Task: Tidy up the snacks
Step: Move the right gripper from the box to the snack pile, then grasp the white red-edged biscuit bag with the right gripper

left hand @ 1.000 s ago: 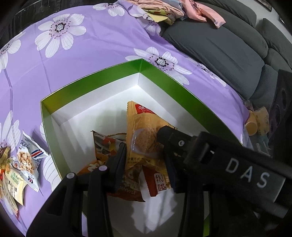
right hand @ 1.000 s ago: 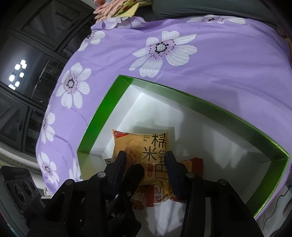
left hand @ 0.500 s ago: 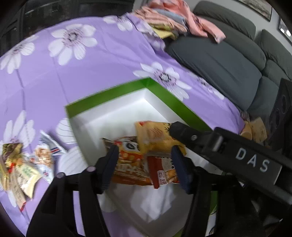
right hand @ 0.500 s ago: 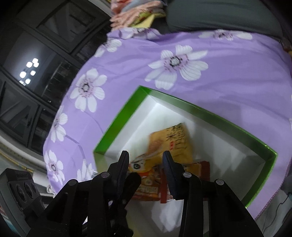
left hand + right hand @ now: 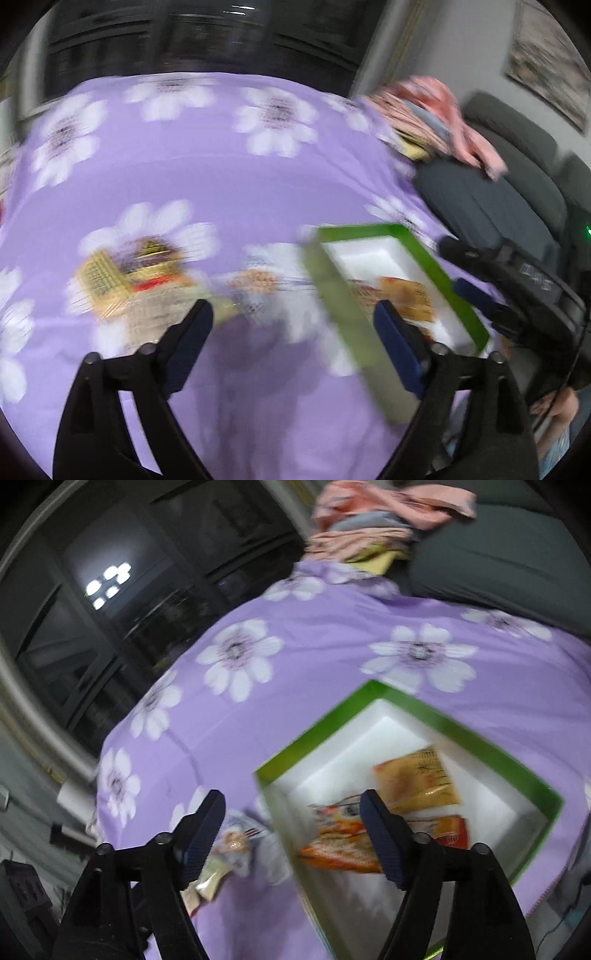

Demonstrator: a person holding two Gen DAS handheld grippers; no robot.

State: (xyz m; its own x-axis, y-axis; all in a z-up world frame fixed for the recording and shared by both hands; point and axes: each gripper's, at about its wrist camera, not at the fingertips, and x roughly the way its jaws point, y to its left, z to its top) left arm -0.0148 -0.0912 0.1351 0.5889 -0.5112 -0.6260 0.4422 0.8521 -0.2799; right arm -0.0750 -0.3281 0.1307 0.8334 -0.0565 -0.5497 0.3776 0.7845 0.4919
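Observation:
A green box with a white inside [image 5: 491,746] sits on the purple flowered cloth and holds an orange-yellow snack packet [image 5: 417,779] and red-orange packets [image 5: 343,845]. The box [image 5: 424,254] is at the right in the blurred left wrist view. Loose snack packets [image 5: 125,273] lie on the cloth left of the box; some show in the right wrist view [image 5: 229,845]. My left gripper [image 5: 293,321] is open and empty above the cloth. My right gripper [image 5: 291,812] is open and empty above the box's left rim. The right gripper's body [image 5: 517,280] shows beyond the box.
A dark grey sofa [image 5: 491,195] stands to the right with folded pink clothes [image 5: 436,107] on it. Dark glass doors [image 5: 110,602] lie behind the table. The cloth's edge [image 5: 561,882] drops off close to the box's right side.
Both grippers have opened wide and pulled up and away from the box. The orange-yellow packet they held now lies in the box. The left view has swung left toward the loose snacks.

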